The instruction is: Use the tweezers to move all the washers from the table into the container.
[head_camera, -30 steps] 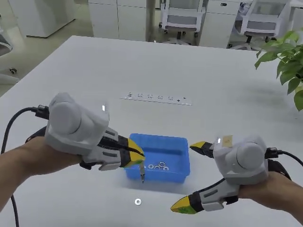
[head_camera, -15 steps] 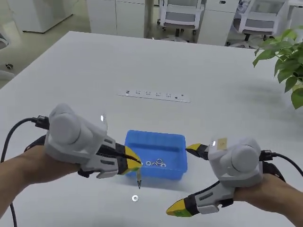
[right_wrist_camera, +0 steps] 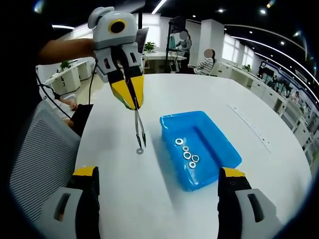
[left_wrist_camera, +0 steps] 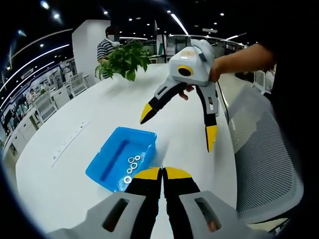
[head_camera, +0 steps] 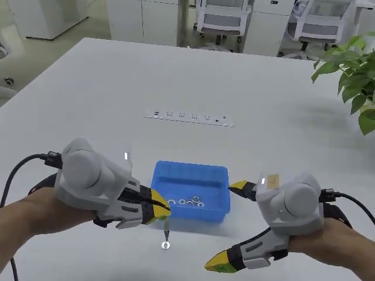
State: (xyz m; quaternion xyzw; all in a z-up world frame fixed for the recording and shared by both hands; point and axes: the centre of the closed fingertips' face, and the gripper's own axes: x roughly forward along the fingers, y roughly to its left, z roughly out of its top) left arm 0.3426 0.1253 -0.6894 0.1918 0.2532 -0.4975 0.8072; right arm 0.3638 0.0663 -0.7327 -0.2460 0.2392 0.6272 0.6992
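The left gripper has its jaws pressed together on the tweezers, which hang from it with their tips pointing down at the table. The tips come down on a washer that lies flat on the table, near the container but outside its wall. In the right gripper view the tips look to be at the washer's ring. The washer is too small there to tell whether they have pinched it, and it seems to rest on the table rather than hang from them.

The right gripper sits on the other side of the container, close to it but not touching. Its jaws are spread wide and hold nothing.

As for progress, washers already lie in a loose cluster on the container's floor, and I count five. The one under the tweezers is the only one I can find on the table, so the job looks nearly done, with this probably the last piece. What remains, by my reading, is to close the tips on it, carry it over the wall and let it drop among the others. A thin ring flat on a smooth top may slide away from the tips, so the pinch is the tricky part.
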